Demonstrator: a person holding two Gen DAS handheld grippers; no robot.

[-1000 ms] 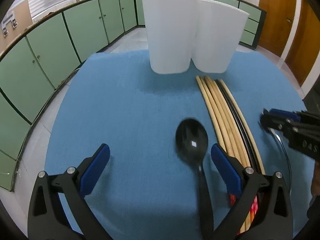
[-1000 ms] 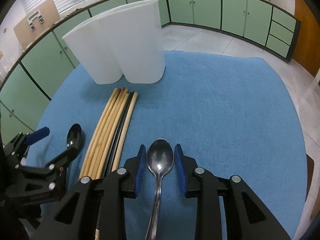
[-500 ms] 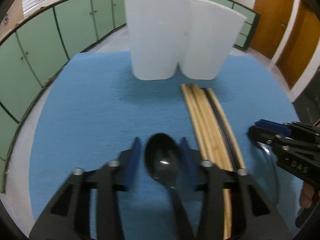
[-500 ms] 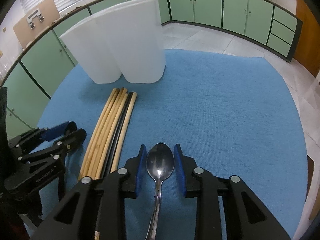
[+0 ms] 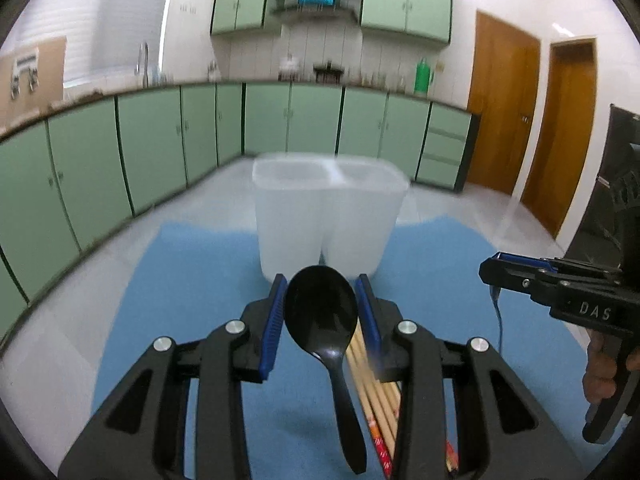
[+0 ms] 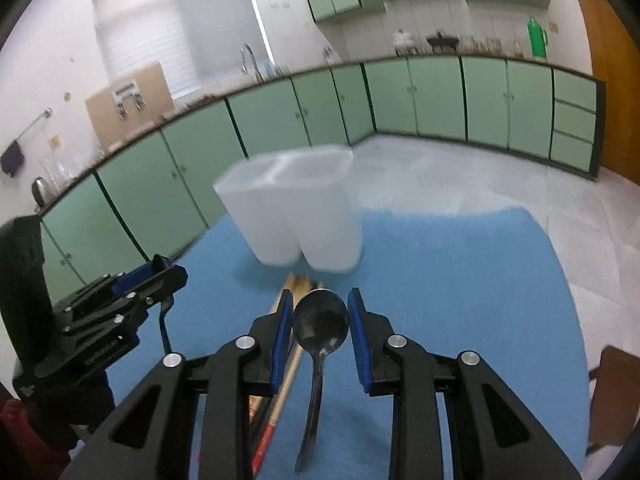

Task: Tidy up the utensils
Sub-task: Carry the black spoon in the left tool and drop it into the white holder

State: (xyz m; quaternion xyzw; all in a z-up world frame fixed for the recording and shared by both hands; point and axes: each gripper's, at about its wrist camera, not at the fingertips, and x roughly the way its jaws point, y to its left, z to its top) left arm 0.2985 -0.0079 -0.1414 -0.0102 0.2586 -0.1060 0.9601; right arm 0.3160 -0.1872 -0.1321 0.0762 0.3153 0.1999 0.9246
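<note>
My left gripper (image 5: pixel 321 312) is shut on a black plastic spoon (image 5: pixel 322 320), held by the bowl and raised above the blue mat (image 5: pixel 192 280). My right gripper (image 6: pixel 320 320) is shut on a metal spoon (image 6: pixel 320 326), also lifted off the mat. A white two-compartment holder (image 5: pixel 326 224) stands ahead of both grippers; it also shows in the right wrist view (image 6: pixel 298 216). A bundle of wooden chopsticks (image 5: pixel 374 384) lies on the mat under the grippers. The right gripper shows in the left wrist view (image 5: pixel 516 278); the left gripper shows in the right wrist view (image 6: pixel 164 276).
Green kitchen cabinets (image 5: pixel 160 152) run around the room behind the mat. Wooden doors (image 5: pixel 532 128) stand at the far right. A tiled floor (image 6: pixel 460 188) lies beyond the mat's far edge.
My left gripper closed on the black spoon and lifted it. Both grippers rose and tilted up with their spoons, so the holder's open top now shows.
</note>
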